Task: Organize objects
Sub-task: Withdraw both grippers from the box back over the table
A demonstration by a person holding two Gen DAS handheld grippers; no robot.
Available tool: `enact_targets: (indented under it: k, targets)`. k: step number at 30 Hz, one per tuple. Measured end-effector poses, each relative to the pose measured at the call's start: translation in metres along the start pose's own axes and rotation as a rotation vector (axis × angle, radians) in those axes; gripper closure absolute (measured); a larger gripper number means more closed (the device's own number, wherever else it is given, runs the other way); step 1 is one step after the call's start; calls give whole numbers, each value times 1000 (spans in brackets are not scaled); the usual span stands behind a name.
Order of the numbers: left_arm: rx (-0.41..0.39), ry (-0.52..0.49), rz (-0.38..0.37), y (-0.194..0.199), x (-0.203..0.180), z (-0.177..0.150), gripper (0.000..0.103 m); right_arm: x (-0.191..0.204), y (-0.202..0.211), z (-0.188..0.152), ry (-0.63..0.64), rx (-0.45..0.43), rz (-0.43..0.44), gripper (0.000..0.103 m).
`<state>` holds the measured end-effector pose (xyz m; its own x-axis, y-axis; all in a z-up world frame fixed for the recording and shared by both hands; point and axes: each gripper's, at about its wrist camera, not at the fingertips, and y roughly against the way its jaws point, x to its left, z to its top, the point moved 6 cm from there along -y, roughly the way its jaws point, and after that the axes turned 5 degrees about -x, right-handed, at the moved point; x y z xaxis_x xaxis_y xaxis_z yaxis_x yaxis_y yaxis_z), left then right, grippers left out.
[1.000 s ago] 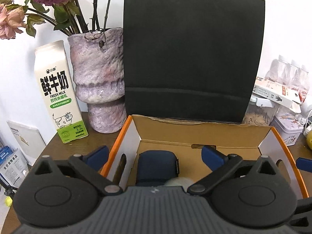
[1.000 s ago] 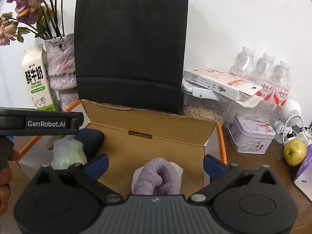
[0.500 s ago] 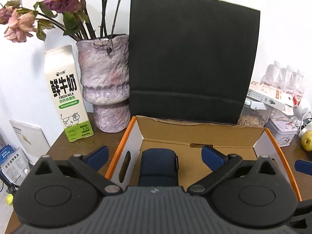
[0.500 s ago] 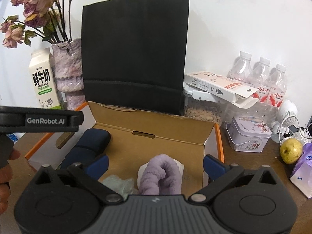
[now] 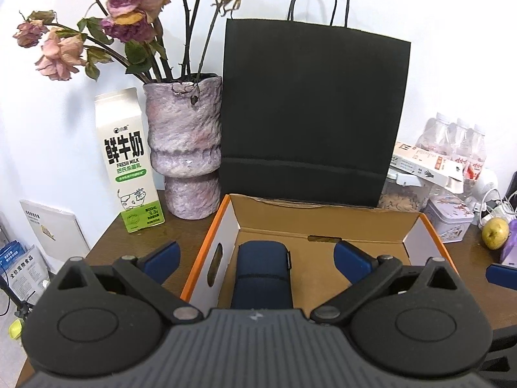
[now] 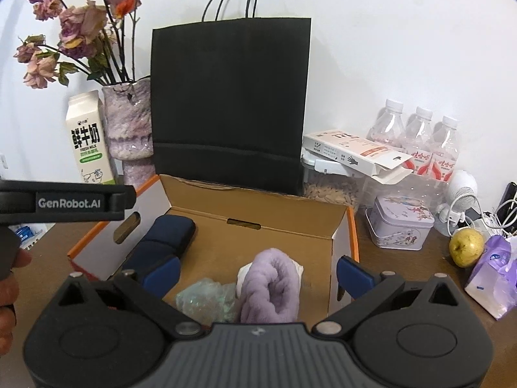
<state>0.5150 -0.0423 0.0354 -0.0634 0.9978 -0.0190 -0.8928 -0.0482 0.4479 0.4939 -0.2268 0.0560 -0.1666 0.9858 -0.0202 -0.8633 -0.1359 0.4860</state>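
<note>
In the box, going left to right, lay a navy case, a crinkly bag and a rolled purple towel. The case looked stiff, best gripped across its sides; bag and towel looked soft and light. The left gripper and right gripper hung above, both spread and empty.

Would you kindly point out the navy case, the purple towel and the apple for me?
navy case (image 5: 262, 260): left wrist view, middle of its top face.
purple towel (image 6: 270, 287): right wrist view, centre of the roll.
apple (image 6: 466, 247): right wrist view, middle of its yellow-green skin.
</note>
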Motion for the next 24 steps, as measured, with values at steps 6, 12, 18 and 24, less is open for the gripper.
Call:
enact_targets:
  k: [6, 12, 18, 24]
  targets:
    - [-13, 0, -2, 24, 2, -3, 0, 4, 23, -5, -1, -9, 2, 0]
    - [-28, -2, -2, 51, 5, -10, 0, 10, 49, -10, -2, -26, 5, 0]
    - [-30, 0, -1, 74, 10, -22, 0, 17, 75, -19, 4, -40, 14, 0]
    - [-31, -2, 2, 97, 15, -33, 0, 19, 95, -31, -4, -43, 20, 0]
